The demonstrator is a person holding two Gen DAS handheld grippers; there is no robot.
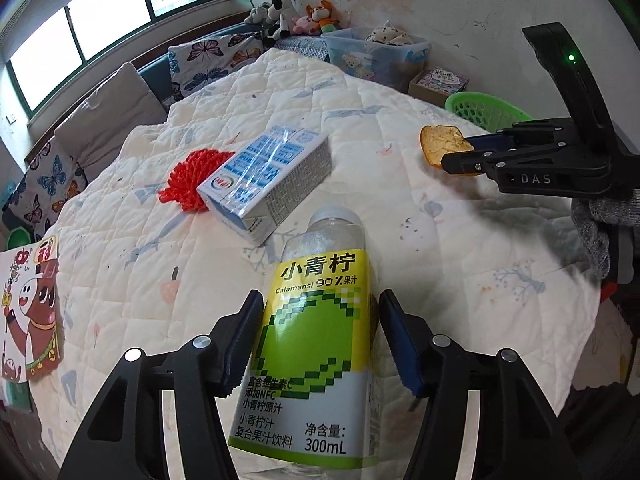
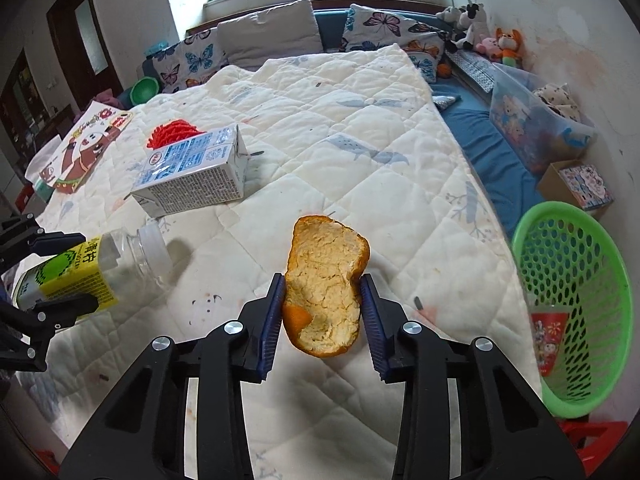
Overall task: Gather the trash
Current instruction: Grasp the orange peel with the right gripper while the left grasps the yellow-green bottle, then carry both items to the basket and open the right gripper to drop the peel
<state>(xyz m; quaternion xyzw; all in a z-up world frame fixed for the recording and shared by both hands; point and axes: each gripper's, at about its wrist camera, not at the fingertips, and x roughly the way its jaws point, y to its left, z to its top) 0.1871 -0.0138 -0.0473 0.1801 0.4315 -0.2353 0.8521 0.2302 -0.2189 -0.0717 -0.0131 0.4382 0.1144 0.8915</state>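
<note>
My left gripper [image 1: 316, 304] is shut on a clear plastic bottle [image 1: 316, 340] with a yellow-green label, held above the quilt; it also shows in the right wrist view [image 2: 80, 268]. My right gripper [image 2: 323, 284] is shut on a piece of orange peel [image 2: 324, 280], held above the quilt; the peel also shows in the left wrist view [image 1: 442, 142]. A blue-white milk carton [image 1: 268, 180] lies on its side on the quilt, partly over a red fluffy thing [image 1: 192, 180]. A green mesh basket [image 2: 576, 304] stands off the quilt's right edge with a red cup inside.
A cream quilted cover [image 2: 340, 128] spreads over the surface. A cartoon paper bag [image 2: 80, 148] lies at its far left. Butterfly pillows [image 2: 384, 28], plush toys [image 2: 480, 36], a clear storage bin [image 2: 536, 128] and a small cardboard box [image 2: 576, 188] line the back and right.
</note>
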